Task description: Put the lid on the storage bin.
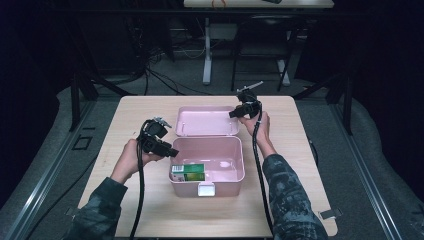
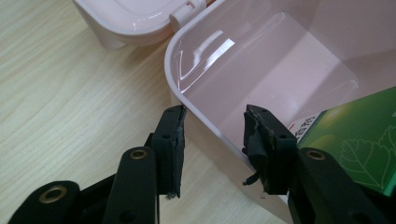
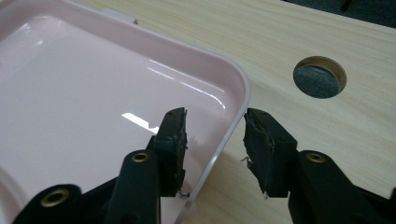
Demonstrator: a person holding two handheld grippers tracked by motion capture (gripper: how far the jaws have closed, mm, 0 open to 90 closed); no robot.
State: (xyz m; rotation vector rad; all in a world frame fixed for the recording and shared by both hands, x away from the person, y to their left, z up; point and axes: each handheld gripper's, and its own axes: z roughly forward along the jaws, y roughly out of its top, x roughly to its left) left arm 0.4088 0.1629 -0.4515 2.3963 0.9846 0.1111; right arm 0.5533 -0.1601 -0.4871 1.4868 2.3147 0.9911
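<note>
The left gripper stands partly open, its worn black pads straddling the glossy pink plastic box's left wall without pressing it. The right gripper, equally parted, straddles the open pink lid's smooth rounded rim on the pale wooden table; no grip shows.

Green carton crowds the box's left corner (right half free).

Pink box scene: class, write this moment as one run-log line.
left gripper: astride pink box wall, gap visible | right gripper: astride open lid rim, not pressing | green carton: inside box
</note>
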